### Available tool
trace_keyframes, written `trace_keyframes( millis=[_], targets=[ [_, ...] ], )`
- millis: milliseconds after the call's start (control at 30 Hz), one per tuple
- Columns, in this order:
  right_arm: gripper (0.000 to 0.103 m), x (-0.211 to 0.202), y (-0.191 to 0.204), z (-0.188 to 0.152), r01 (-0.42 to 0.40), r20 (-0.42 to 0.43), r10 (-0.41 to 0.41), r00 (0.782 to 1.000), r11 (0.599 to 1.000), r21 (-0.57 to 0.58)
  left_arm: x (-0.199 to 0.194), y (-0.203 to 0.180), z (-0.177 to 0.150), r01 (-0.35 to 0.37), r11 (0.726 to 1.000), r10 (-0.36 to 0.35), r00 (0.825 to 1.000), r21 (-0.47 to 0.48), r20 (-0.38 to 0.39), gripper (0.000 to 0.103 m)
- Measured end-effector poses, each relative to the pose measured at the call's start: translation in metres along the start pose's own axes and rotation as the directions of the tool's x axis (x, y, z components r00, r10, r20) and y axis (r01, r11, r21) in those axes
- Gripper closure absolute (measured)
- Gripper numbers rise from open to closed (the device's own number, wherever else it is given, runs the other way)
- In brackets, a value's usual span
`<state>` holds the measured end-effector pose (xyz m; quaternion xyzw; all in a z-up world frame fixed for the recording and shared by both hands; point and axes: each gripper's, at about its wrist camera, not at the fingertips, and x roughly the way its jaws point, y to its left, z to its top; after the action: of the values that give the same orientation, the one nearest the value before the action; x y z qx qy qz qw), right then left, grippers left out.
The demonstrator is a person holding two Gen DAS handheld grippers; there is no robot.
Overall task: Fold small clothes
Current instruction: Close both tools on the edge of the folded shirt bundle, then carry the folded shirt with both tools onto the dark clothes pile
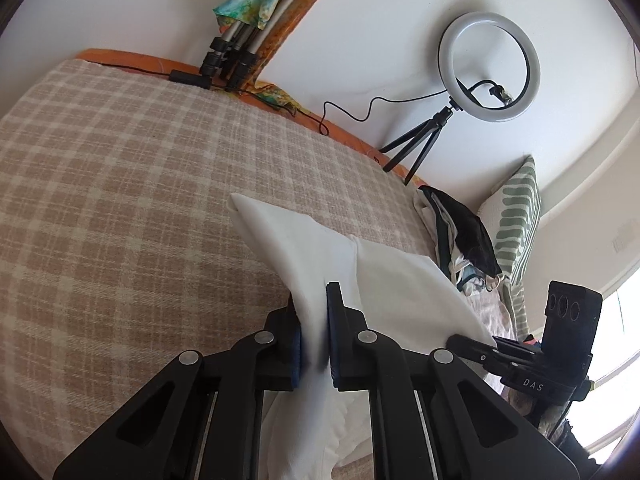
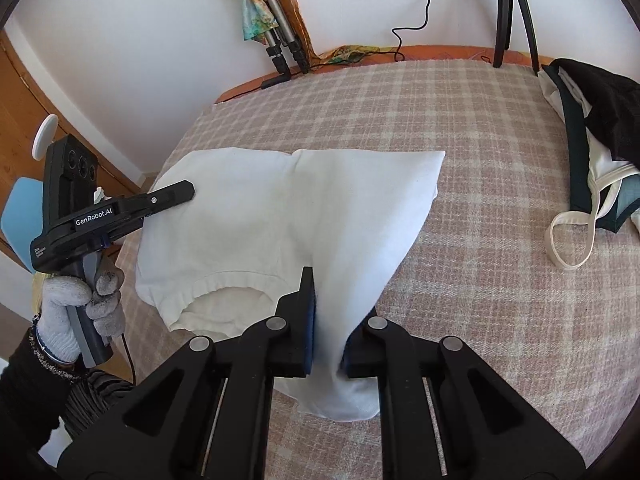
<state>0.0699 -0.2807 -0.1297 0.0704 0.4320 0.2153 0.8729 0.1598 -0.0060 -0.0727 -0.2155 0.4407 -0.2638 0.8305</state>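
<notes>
A small white garment (image 2: 280, 208) with a ribbed hem lies on the checked bed cover (image 2: 460, 280). My right gripper (image 2: 330, 320) is shut on its near right part, which hangs between the pads. My left gripper (image 1: 316, 328) is shut on the white garment (image 1: 312, 248) at the opposite end, and cloth runs down between its blue pads. In the right wrist view the left gripper (image 2: 176, 196) reaches onto the garment's left edge, held by a gloved hand (image 2: 76, 304). In the left wrist view the right gripper (image 1: 472, 342) meets the cloth's right corner.
A pile of other clothes, black, white and teal (image 2: 592, 132), lies at the bed's right side, with a striped pillow (image 1: 516, 212) behind it. A ring light on a small tripod (image 1: 488, 68), tripod legs (image 2: 280, 48) and cables stand at the far edge by the white wall.
</notes>
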Motion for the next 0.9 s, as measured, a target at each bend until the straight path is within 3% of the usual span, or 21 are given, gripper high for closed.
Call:
trace_keyframes(
  millis=[200,467,667,900],
  targets=[
    [0.093,-0.039,-0.011,0.006,0.051,0.066,-0.049,0.997,0.998,-0.035,0.005,-0.042,0.015,0.070,0.996,-0.071,0.997,0.057,0.018,0.095],
    [0.093,-0.104,-0.058,0.013,0.220,0.129,-0.210,0.969,0.973,-0.073,0.044,-0.119,0.048,0.194,0.973,-0.196,0.981,0.126,0.003,0.095],
    [0.093,-0.149,-0.100,0.025,0.370,0.173,-0.352,0.920,0.925,-0.085,0.085,-0.188,0.067,0.244,0.945,-0.246,0.969,0.218,-0.020,0.095],
    [0.093,-0.188,-0.152,0.041,0.520,0.204,-0.496,0.844,0.850,-0.085,0.139,-0.259,0.084,0.315,0.910,-0.314,0.948,0.270,-0.045,0.095]
  ],
)
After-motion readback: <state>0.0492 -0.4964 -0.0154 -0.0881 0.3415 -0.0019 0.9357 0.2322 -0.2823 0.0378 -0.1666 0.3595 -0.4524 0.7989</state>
